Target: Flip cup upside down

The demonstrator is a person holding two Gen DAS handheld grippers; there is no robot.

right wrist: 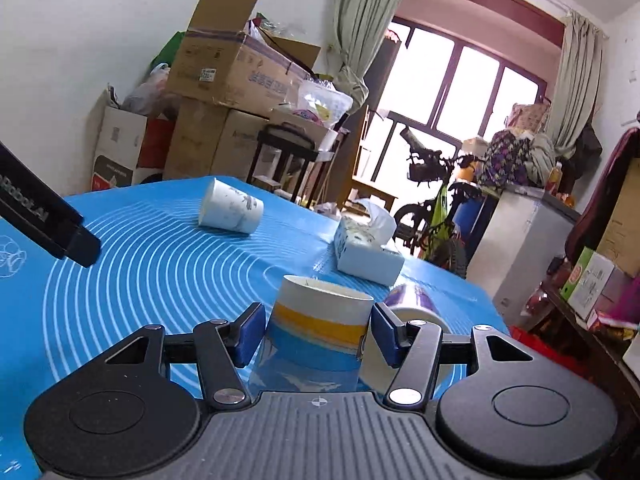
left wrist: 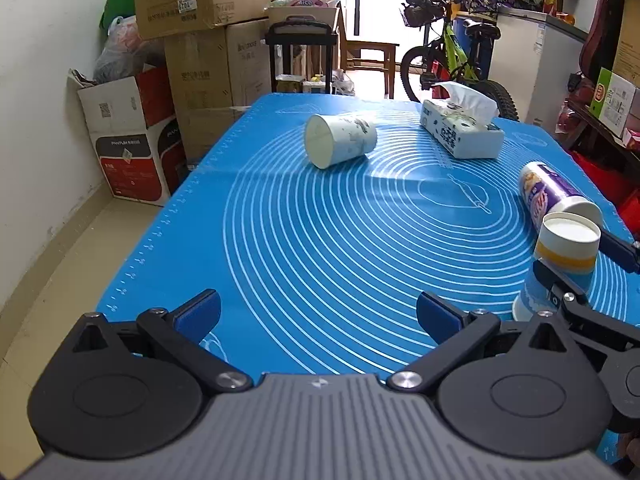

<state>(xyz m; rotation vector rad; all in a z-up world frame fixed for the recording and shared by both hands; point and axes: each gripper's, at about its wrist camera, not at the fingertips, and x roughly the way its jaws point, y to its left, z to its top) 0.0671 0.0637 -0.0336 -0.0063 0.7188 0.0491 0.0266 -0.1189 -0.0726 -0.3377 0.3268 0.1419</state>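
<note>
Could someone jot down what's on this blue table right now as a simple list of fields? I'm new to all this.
surface: blue baking mat with white rings
striped cup: paper cup with yellow and blue bands, base up, wide end down on the mat
right claw: fingers on either side of the striped cup, contact unclear
left claw: open, holding nothing
second cup: white paper cup lying on its side, far end
tissue box: with a tissue sticking out
purple canister: on its side behind the striped cup
</note>
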